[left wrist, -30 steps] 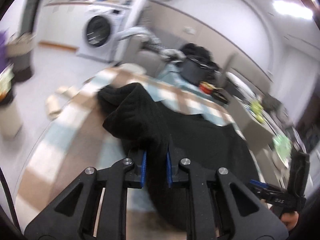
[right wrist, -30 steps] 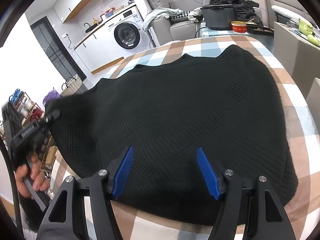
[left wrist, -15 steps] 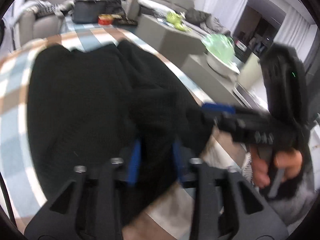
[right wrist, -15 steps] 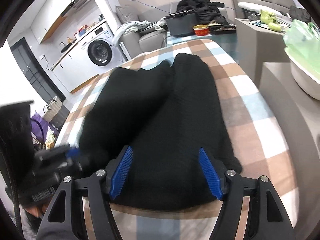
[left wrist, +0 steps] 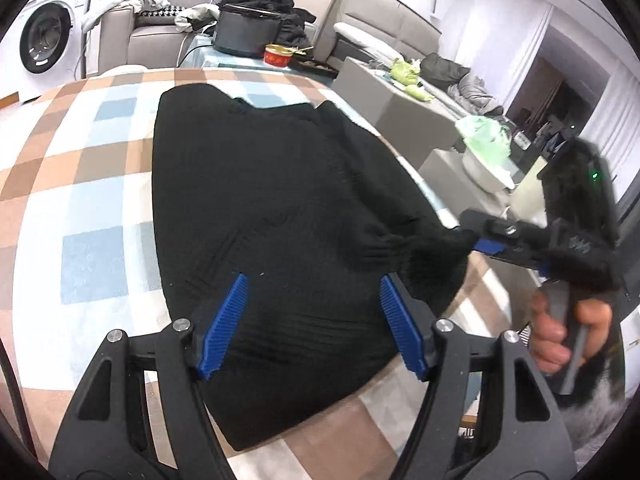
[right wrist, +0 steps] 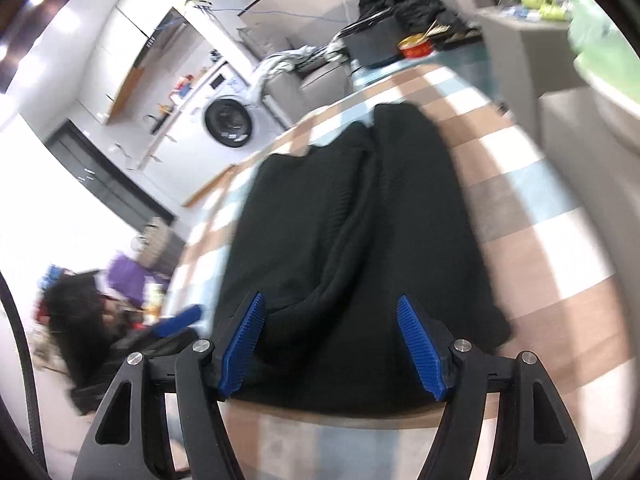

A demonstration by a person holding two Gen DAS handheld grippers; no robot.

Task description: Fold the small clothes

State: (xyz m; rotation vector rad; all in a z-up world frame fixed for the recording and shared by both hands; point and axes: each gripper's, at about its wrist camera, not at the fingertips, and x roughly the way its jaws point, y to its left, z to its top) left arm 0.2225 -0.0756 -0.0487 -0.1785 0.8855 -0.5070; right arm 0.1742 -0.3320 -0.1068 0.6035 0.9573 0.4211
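A black knit garment (left wrist: 272, 208) lies on the checked tablecloth (left wrist: 92, 168), folded lengthwise with one side laid over the other (right wrist: 360, 216). My left gripper (left wrist: 312, 320) hovers over its near end. Its jaws are opening, and the blue pads stand apart with the cloth lying below them, not pinched. My right gripper (right wrist: 332, 344) is open over the garment's near hem. In the left wrist view the right gripper (left wrist: 480, 240), held by a hand (left wrist: 560, 332), meets the bunched right edge of the cloth. The left gripper (right wrist: 176, 322) shows blurred at the lower left of the right wrist view.
A dark pot (left wrist: 248, 36) and a red bowl (left wrist: 278, 56) stand beyond the table's far end. Past them are a sofa with clothes (left wrist: 160, 20) and a washing machine (left wrist: 44, 40). Grey boxes (left wrist: 384, 92) and a green bag in a bowl (left wrist: 486, 140) stand to the right.
My left gripper carried one side of the garment across onto the other, then opened and let it go. The right gripper stayed open and rolled as it shifted along the near hem.
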